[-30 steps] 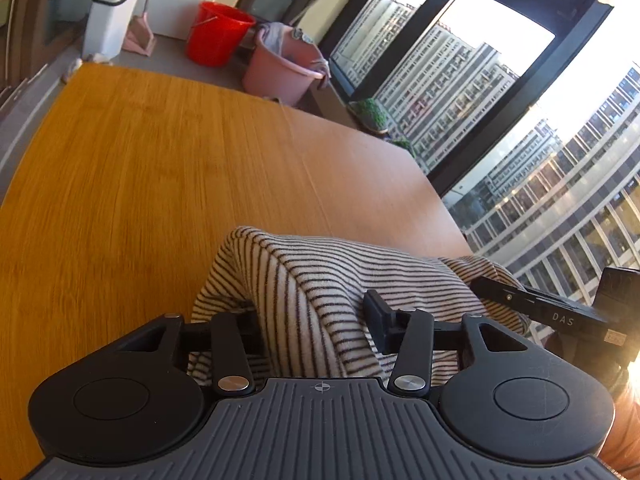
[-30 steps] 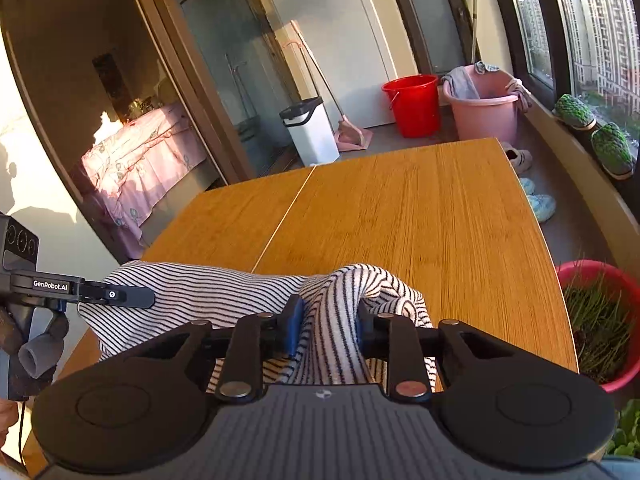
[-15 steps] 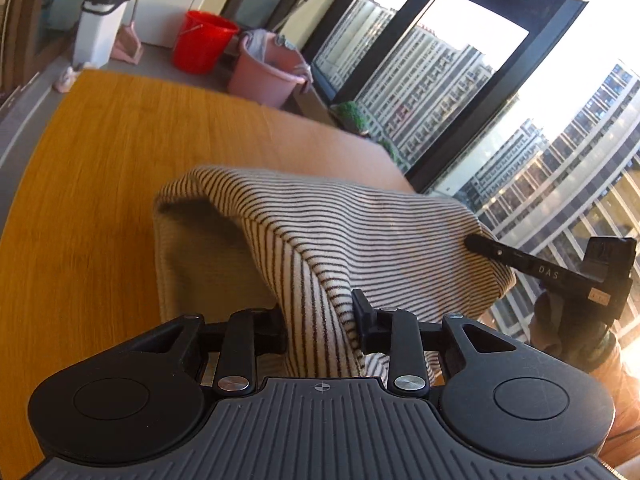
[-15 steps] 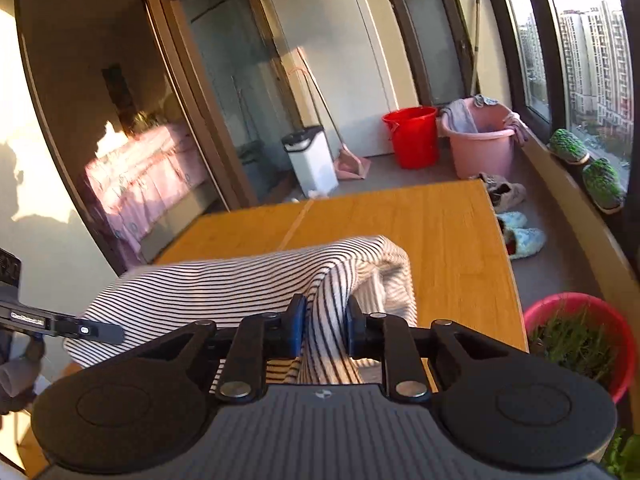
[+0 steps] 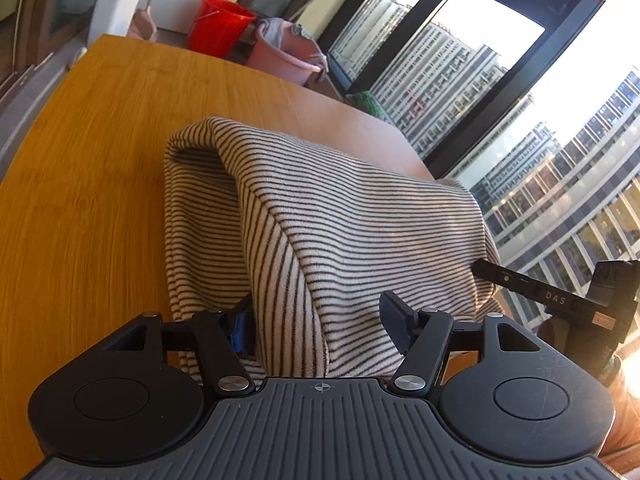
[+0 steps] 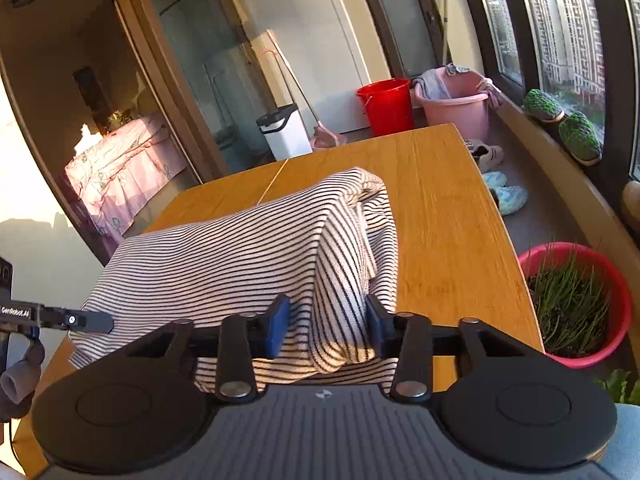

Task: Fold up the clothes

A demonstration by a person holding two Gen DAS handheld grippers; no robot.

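Note:
A black-and-white striped garment (image 5: 340, 216) lies doubled over on the wooden table (image 5: 100, 140). My left gripper (image 5: 318, 322) straddles its near left fold. Its jaws are opening and stand wide, with cloth loose between the pads. In the right wrist view the same garment (image 6: 224, 264) drapes across the table (image 6: 440, 200). My right gripper (image 6: 326, 326) has the near right fold between its blue pads, and its jaws are opening too. Each gripper's far finger shows in the other's view: the right gripper (image 5: 560, 300) and the left gripper (image 6: 60, 318).
Beyond the table's far end stand a red bucket (image 5: 218, 26), a pink basin (image 5: 286, 60) and a white bin (image 5: 118, 4). A red pot of grass (image 6: 576, 304) and slippers (image 6: 504, 192) sit on the floor by the right-hand window.
Both pairs of jaws have spread from a tight pinch on the striped folds. The garment's folded layer has come over and settled lower on the table.

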